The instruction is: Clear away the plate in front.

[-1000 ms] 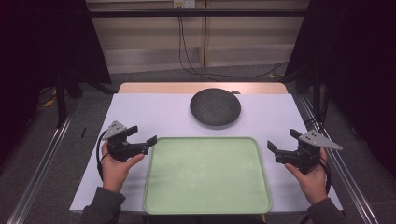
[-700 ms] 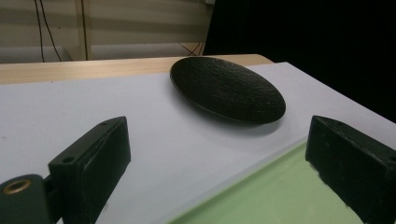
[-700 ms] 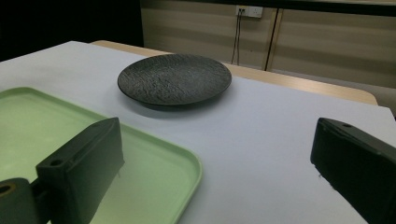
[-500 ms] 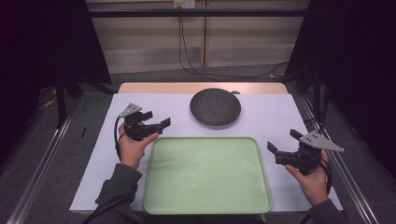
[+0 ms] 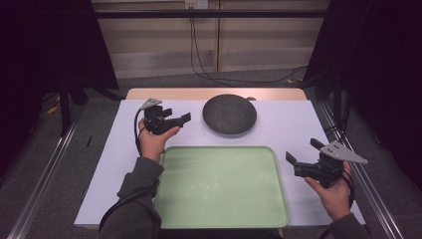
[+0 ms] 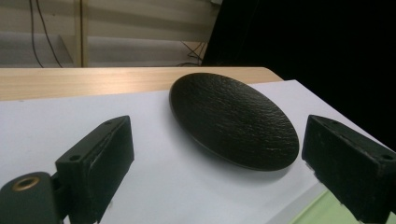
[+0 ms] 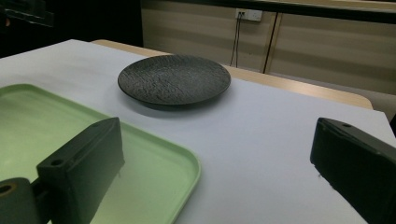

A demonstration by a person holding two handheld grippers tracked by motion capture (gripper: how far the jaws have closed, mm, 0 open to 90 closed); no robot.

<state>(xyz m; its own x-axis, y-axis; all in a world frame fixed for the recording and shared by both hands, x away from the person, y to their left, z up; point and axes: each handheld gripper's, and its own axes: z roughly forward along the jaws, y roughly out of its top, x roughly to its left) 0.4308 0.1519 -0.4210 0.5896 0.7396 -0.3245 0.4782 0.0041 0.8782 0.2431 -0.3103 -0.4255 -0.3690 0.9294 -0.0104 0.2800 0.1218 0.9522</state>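
Now left tongs (image 5: 180, 119) spread, aimed at the plate (image 5: 229, 114); right tongs (image 5: 303, 154) spread, low.

Two black handheld grippers, left gripper (image 5: 176, 119) and right gripper (image 5: 302, 153), each with blocky matte jaws with small round screw holes, grey three-cornered plate on top, black trailing cable, dark grey long sleeves (image 5: 134, 199) on both forearms
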